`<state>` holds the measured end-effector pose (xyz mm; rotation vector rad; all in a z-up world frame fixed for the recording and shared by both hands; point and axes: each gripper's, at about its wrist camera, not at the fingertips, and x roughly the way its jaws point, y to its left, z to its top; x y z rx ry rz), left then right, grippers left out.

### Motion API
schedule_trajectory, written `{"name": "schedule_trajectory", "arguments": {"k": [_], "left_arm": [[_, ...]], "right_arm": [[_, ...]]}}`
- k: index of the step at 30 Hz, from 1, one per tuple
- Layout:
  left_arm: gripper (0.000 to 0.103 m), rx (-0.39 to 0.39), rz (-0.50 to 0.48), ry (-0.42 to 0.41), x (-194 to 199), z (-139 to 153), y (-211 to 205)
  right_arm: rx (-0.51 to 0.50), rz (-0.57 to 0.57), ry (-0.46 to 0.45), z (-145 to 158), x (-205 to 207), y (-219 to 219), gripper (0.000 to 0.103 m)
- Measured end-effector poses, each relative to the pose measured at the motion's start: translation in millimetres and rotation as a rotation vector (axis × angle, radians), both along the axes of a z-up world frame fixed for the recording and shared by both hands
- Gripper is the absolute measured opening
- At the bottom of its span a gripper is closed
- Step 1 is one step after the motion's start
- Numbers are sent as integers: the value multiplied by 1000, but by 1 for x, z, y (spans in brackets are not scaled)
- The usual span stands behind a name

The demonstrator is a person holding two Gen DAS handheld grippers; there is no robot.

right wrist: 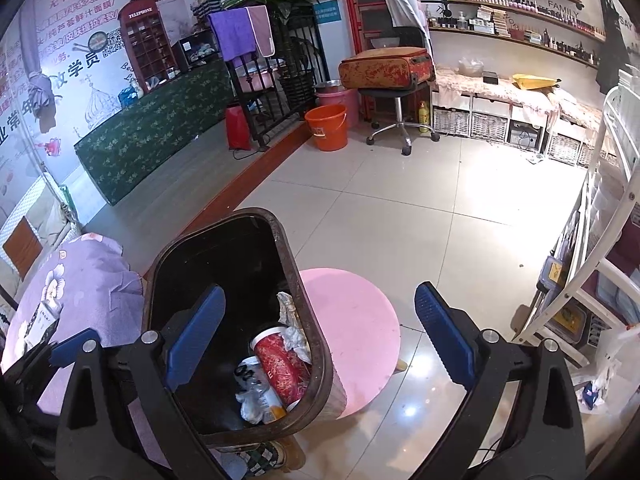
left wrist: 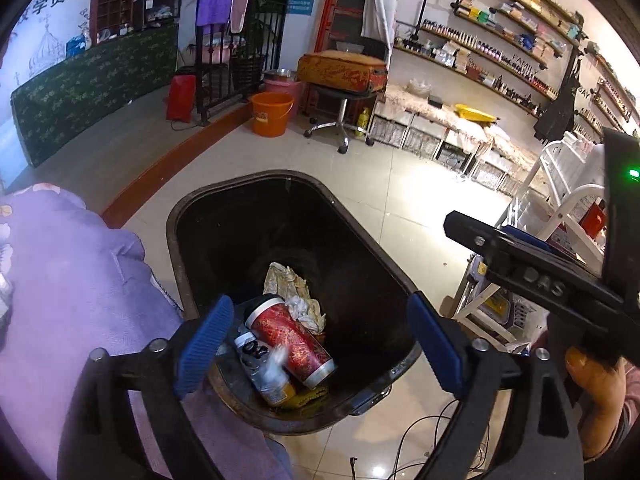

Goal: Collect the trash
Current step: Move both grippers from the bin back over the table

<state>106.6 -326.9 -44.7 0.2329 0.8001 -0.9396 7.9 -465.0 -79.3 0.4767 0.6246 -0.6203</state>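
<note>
A black trash bin (left wrist: 188, 216) stands on the tiled floor; it also shows in the right wrist view (right wrist: 316, 344). Inside lie a red patterned can (left wrist: 292, 340), a clear plastic bottle (left wrist: 260, 368) and crumpled paper (left wrist: 288, 284). The can (right wrist: 280, 364) and bottle (right wrist: 256, 392) show in the right wrist view too. My left gripper (left wrist: 320, 344) is open and empty, hovering above the bin. My right gripper (right wrist: 320, 348) is open and empty over the bin's right rim. The right gripper's body (left wrist: 532, 272) shows at the right of the left wrist view.
A purple-covered table (left wrist: 72, 280) sits left of the bin. A pink round stool (right wrist: 352, 332) stands right of it. An orange bucket (left wrist: 271, 114), a swivel chair (left wrist: 340, 120) with a red suitcase, a white rack (right wrist: 592, 280) and wall shelves lie beyond. Cables (left wrist: 432, 440) trail on the floor.
</note>
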Motion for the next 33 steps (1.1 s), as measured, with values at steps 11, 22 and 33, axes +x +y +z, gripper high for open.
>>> {"name": "schedule_trajectory", "arguments": {"k": [11, 22, 33], "left_arm": [[97, -40, 36, -105, -16, 18, 42], [97, -59, 217, -170, -11, 28, 123], [97, -15, 430, -182, 9, 29, 203]], "right_arm": [[6, 98, -16, 4, 15, 18, 96], [2, 310, -45, 15, 55, 79, 96], [-2, 711, 21, 11, 117, 176, 96]]}}
